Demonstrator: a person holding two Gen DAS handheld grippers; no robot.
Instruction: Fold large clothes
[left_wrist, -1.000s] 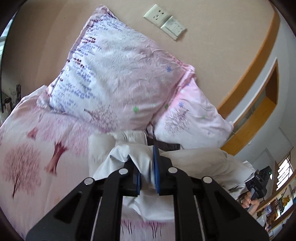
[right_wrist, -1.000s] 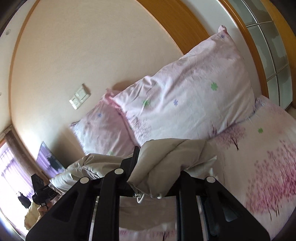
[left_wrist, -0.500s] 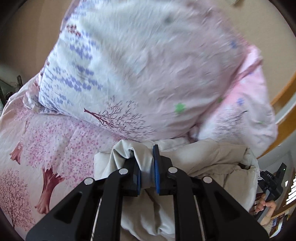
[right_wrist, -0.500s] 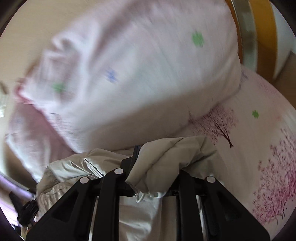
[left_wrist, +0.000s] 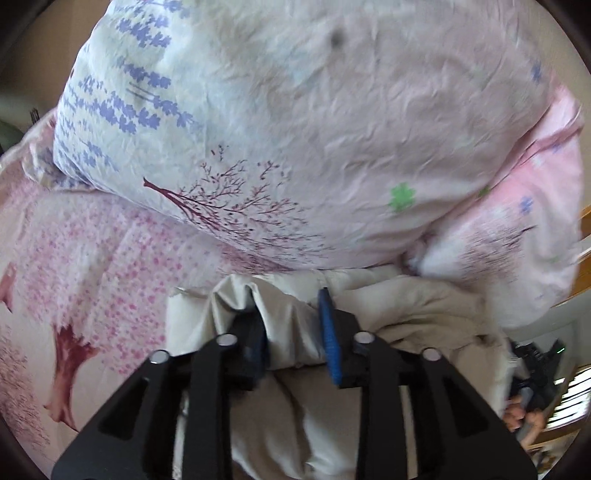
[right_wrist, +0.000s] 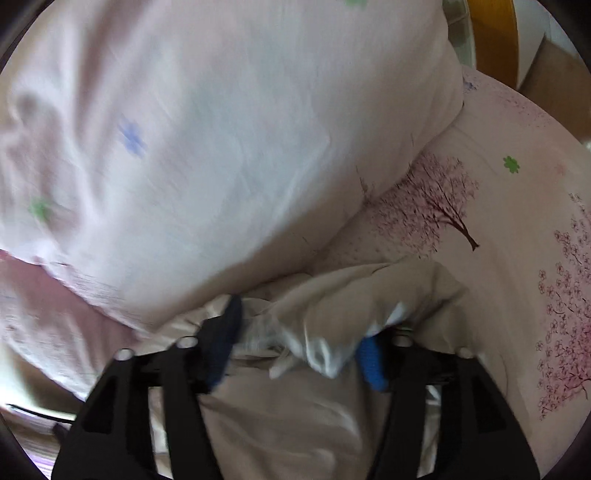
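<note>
The beige garment (left_wrist: 388, 306) lies bunched on the bed, on the pink tree-print bedsheet (left_wrist: 92, 258), with its far edge touching the foot of the two pillows.

Left tongs (left_wrist: 295, 332): the jaws have just been opening. They stand apart, with a raised fold of the garment between them. The blue pad (left_wrist: 328, 332) on the right finger is clear of the cloth along most of its face; the left finger is partly draped by the fold. The grip is released.

Right tongs (right_wrist: 299, 343): the jaws have just been opening. They stand wide, with a crumpled fold of the garment (right_wrist: 351, 295) and its white lining (right_wrist: 321, 350) lying loose between the blue pads. The grip is released. This view is motion-blurred.

The large pillow (left_wrist: 295, 129), with purple and tree print, leans just beyond the garment. A second pink pillow (left_wrist: 517, 240) sits beside it on the right in the left wrist view. A hand (left_wrist: 524, 424) holding the other tongs shows at the lower right edge of that view.
</note>
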